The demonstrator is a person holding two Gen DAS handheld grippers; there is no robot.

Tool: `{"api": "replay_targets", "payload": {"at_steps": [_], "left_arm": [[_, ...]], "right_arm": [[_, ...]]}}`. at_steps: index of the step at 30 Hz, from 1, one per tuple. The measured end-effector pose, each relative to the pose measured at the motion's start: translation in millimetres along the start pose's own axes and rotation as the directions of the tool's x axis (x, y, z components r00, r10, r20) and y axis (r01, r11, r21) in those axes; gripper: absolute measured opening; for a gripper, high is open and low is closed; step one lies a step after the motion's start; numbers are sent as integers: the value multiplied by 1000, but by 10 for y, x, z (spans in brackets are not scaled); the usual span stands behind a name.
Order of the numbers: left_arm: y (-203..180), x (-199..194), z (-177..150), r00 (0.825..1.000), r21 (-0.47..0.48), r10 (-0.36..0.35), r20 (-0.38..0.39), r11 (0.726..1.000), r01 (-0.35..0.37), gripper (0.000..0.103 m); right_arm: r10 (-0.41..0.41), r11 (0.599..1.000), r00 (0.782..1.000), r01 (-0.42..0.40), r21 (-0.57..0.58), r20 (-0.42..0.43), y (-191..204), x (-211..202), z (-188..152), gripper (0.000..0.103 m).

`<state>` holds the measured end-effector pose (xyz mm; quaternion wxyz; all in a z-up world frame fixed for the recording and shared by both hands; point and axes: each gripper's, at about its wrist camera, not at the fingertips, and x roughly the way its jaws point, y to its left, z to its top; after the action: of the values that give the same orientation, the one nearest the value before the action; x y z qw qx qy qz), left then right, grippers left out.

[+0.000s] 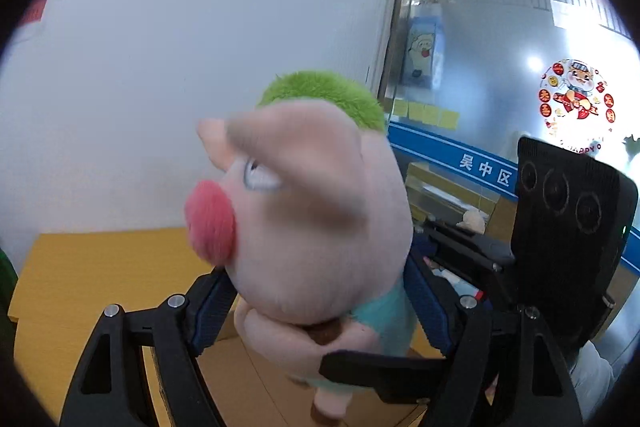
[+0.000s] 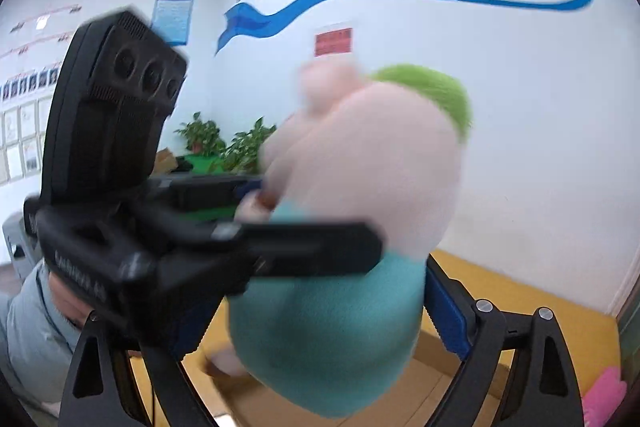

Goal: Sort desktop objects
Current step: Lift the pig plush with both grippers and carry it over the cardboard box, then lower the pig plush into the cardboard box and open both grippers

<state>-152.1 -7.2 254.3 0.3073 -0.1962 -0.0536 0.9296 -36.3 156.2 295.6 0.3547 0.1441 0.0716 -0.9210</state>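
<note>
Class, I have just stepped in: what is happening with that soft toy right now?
A person is holding a pink plush pig with green hair and a teal shirt in the air with both handheld grippers at once. The left gripper clamps it around the neck and the right gripper clamps its teal body. Below lies a yellow desktop.

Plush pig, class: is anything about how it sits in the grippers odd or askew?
Yes. The plush pig is held aloft by both grippers at once, left gripper and right gripper, and it tilts, snout toward the wall.
</note>
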Motion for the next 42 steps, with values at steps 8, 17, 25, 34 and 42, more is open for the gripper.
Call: {"api": "replay_targets", "payload": {"at_steps": [8,17,25,34,42], "left_arm": [[855,861,-555,983,-198,-2,-186,980,-35,79],[1489,1498,-1081,911,-337,21,-412,925,-174,79],[1956,1878,-1607,772,-393,39,-635,844,-366,80],[1919,1722,-1574,786,-376,59,-615,855,-358,83],[1955,1567,-1550,796,-317,139,-590,866,-386,83]], "right_arm": [[38,988,986,-13,154,-164,-633,1123,-454,80],[206,898,925,-50,436,-320,-949,1931,-1298,79],[466,633,819,-44,773,-336,-1459,2967,-2191,80],[483,569,806,7,823,-341,-1387,3269,-2414,100],[492,654,753,11,756,-436,-1109,3074,-2427,77]]}}
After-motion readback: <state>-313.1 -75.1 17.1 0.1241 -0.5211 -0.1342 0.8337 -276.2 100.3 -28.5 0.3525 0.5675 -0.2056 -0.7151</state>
